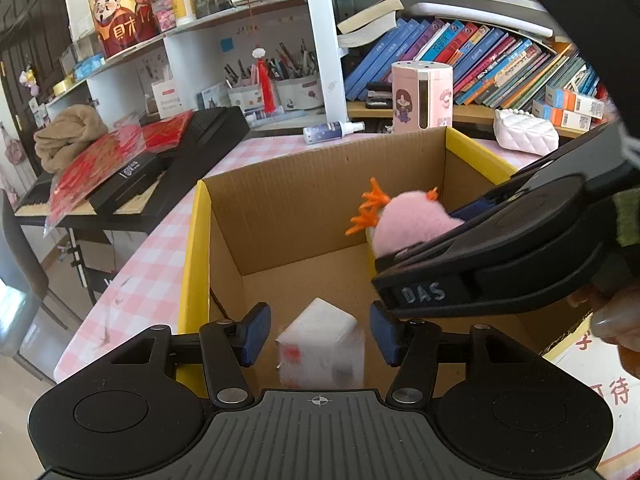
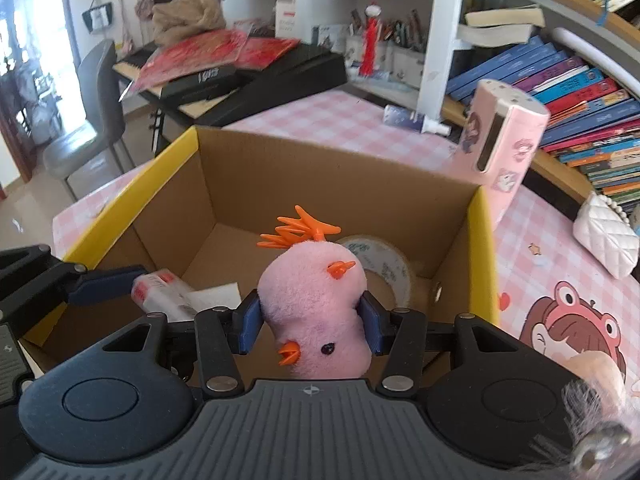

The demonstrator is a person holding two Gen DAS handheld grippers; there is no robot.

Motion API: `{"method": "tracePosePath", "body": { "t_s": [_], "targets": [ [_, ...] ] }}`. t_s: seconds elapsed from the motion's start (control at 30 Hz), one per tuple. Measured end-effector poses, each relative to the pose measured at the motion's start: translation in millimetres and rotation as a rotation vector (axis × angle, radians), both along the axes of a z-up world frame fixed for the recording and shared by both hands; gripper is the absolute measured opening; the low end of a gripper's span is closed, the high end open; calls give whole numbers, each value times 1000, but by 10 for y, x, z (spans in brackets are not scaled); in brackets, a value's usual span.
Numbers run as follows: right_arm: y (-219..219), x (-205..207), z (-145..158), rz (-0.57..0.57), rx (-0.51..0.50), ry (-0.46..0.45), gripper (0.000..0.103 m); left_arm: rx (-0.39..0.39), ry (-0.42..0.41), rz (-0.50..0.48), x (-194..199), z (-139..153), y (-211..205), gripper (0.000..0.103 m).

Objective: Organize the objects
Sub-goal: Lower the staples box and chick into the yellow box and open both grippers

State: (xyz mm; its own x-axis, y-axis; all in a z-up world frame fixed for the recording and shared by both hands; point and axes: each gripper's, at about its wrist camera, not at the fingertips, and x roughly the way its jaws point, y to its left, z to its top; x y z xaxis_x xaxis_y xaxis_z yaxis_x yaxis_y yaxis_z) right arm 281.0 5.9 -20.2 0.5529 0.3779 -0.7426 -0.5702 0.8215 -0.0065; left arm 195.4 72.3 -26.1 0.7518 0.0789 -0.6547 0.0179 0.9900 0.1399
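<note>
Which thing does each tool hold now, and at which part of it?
The right tool holds the pink plush chick upside down by the sides of its body, above the cardboard box. The left tool is open and holds nothing.

The letters "DAS" stand in pale marker on the black body of the right gripper (image 1: 414, 240), seen from the left wrist view. On the upper shelf, the round red tin (image 1: 124, 14) with a cartoon fortune god carries the large Chinese character "財" on its front. At the far right edge, red Chinese characters run down a white sheet (image 1: 600, 376); "待" reads clearly. Book spines (image 1: 472, 56) carry print too small to read.
</note>
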Motion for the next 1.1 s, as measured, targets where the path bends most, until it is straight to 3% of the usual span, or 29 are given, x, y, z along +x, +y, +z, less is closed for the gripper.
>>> {"method": "tracePosePath", "body": {
  "t_s": [0.07,0.53,0.83,1.1],
  "targets": [
    [24,22,-26,9,-12,15,48,-1,-8,4,-15,7,0,71],
    [58,138,-116,-20,-33,96,48,-10,-52,-3,-173,86,29,87],
    [4,-28,25,-44,-5,32,68,-32,-87,-1,-302,152,60,89],
    [-137,-359,284,-81,42,-56,69,-50,-133,3,-508,255,93,91]
  ]
}}
